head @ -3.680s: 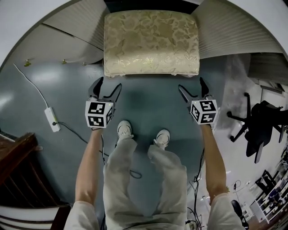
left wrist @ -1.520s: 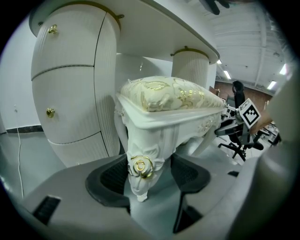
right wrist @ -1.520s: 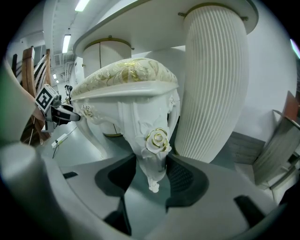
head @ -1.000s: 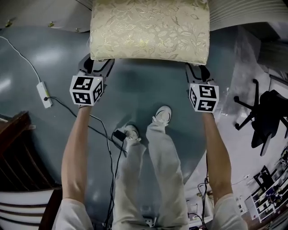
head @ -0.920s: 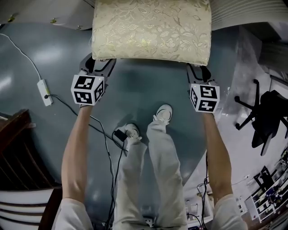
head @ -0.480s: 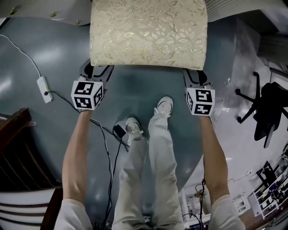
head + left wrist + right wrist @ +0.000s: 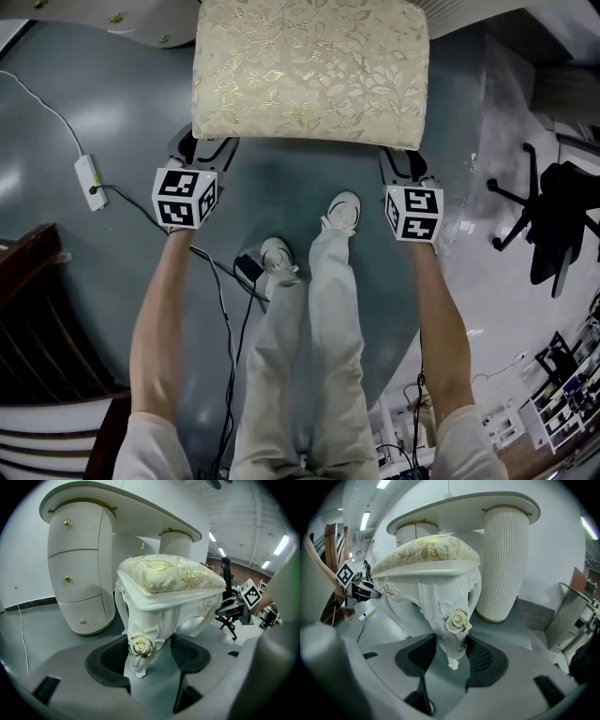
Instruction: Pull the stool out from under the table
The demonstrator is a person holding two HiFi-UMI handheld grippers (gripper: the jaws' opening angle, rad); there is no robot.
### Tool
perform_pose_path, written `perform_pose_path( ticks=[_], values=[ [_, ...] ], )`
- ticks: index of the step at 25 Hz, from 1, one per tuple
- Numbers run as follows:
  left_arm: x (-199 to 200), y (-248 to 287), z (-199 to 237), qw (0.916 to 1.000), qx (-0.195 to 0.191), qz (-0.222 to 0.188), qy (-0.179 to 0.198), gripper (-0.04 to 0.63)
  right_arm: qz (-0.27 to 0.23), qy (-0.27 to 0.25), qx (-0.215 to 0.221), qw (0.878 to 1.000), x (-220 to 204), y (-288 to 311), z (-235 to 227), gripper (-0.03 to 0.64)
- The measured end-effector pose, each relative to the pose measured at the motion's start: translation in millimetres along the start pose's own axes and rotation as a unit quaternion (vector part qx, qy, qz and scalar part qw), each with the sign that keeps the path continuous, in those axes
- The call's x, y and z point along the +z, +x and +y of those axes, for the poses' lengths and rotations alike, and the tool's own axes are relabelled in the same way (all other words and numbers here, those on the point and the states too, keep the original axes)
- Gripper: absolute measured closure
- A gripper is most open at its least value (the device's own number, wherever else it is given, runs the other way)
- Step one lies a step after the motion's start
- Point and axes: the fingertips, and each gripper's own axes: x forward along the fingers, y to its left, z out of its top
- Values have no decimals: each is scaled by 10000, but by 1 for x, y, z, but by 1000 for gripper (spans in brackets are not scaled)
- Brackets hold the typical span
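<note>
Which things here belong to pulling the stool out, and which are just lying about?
In the job: stool, table, left gripper, right gripper, both gripping the stool.
Lying about: power strip, office chair.

Grey floor (image 7: 291,187): stool (image 7: 309,70) stands at 12. Power strip (image 7: 89,181) w/ white cord (image 7: 42,101) at 9–10. Black chair (image 7: 553,220) at 3. Shoes (image 7: 343,212) & black cable (image 7: 228,347) near ctr.

Lab-like hall: office chair (image 7: 551,230), strip lights (image 7: 282,544)
</note>
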Motion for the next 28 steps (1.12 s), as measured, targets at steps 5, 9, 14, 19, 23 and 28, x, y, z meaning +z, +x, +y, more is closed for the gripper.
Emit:
perform_pose_path(
  ticks=[5, 9, 14, 19, 23, 28],
  values=[
    [-2, 9, 2, 9999, -94, 104, -22, 309, 132, 53, -36, 9999, -4, 5, -1, 420],
    [-24, -24, -15, 9998, -118, 156, -44, 310, 228, -14, 12, 9997, -24, -25, 17, 421],
    [-24, -27, -16, 9995, -156, 285, -57, 310, 359, -11, 48, 9993, -25, -29, 19, 422],
    [-24, -29, -17, 9990, -210, 397, -74, 310, 414, 11, 77, 9991, -26, -31, 21, 422],
    [-21, -33, -17, 9987, -203, 456, -104, 310, 482, 50, 117, 9988, -23, -35, 22, 422],
    [-20, -34, -15, 9982, -222, 543, -109, 308, 567, 118, 126, 9982, -25, -37, 24, 422]
  ],
)
